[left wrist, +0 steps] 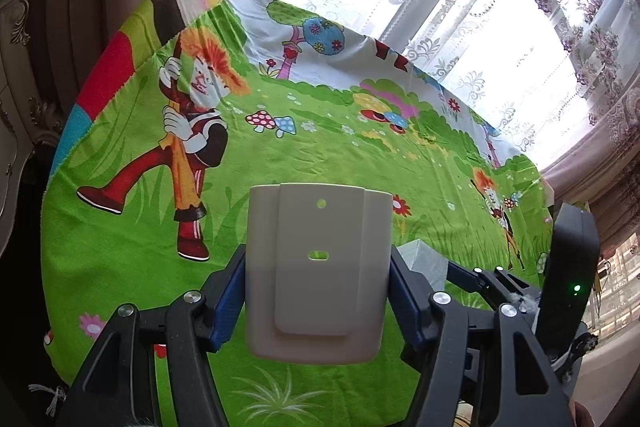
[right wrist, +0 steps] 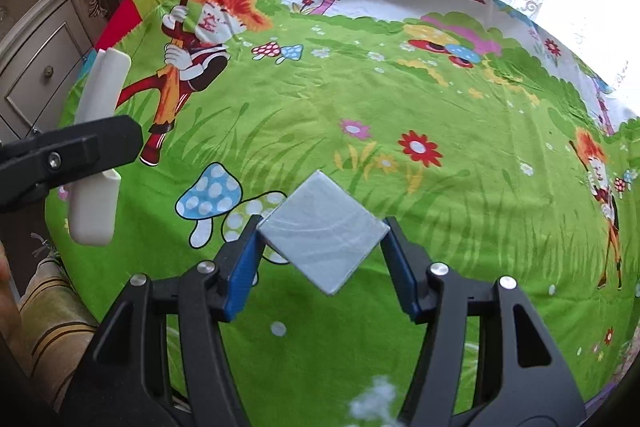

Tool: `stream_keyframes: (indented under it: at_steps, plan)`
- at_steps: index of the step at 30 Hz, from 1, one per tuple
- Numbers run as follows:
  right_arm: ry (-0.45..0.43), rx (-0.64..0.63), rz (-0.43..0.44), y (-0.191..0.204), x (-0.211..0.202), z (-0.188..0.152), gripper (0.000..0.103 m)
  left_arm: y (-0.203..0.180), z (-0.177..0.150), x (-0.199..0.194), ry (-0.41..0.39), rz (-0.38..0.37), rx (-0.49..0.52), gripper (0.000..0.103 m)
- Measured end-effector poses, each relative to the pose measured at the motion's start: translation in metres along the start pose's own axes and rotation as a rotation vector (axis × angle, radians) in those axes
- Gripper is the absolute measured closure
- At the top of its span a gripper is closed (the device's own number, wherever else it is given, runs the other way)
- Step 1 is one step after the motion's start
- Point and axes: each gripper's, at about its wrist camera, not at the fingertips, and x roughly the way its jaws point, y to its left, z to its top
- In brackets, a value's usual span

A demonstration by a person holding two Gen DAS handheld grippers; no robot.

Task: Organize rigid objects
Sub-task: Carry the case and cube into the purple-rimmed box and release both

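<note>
The grey block (right wrist: 322, 233) sits between the blue pads of the right tongs (right wrist: 322, 247), turned corner-on, so that its left and right corners, not its flat sides, meet the pads (right wrist: 240, 279); one diagonal runs straight across the jaws and the other runs away from the wrist along the line of the fingers. The left corner touches its pad and the right corner looks to touch as well, so I read the right tongs as closed on the block at a middling width, though such a corner grip is likely to let it twist. It lies low over the green cartoon cloth (right wrist: 400, 99) of the bench; whether it rests there or is lifted I cannot tell. The white holder (left wrist: 318, 275) is gripped by the left tongs (left wrist: 318, 291) across its width, its long axis pointing forward and up from the fingers and its slotted back facing the camera. From the right tongs it hangs well off to the left and higher, so the coming move depends on bringing the two together.
</note>
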Motion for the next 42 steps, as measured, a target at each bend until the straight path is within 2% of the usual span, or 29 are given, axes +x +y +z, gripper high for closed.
stream_keyframes:
  at_steps: [8,16,24,32,42]
  plan:
    - [-0.044,0.098,-0.058,-0.037,-0.055,-0.031,0.040,-0.050,-0.020,-0.013,0.005,-0.057,0.076,0.038]
    - [-0.086,0.207,-0.131,-0.087,-0.117,-0.077,0.040,-0.126,-0.055,-0.019,0.047,-0.156,0.200,0.038]
    - [-0.102,0.322,-0.201,-0.143,-0.172,-0.142,0.040,-0.208,-0.102,-0.016,0.128,-0.254,0.341,0.038]
    - [-0.106,0.459,-0.339,-0.201,-0.227,-0.218,0.040,-0.293,-0.158,-0.014,0.212,-0.349,0.497,0.038]
    - [-0.093,0.617,-0.461,-0.258,-0.270,-0.298,0.040,-0.372,-0.217,-0.002,0.306,-0.392,0.631,0.038]
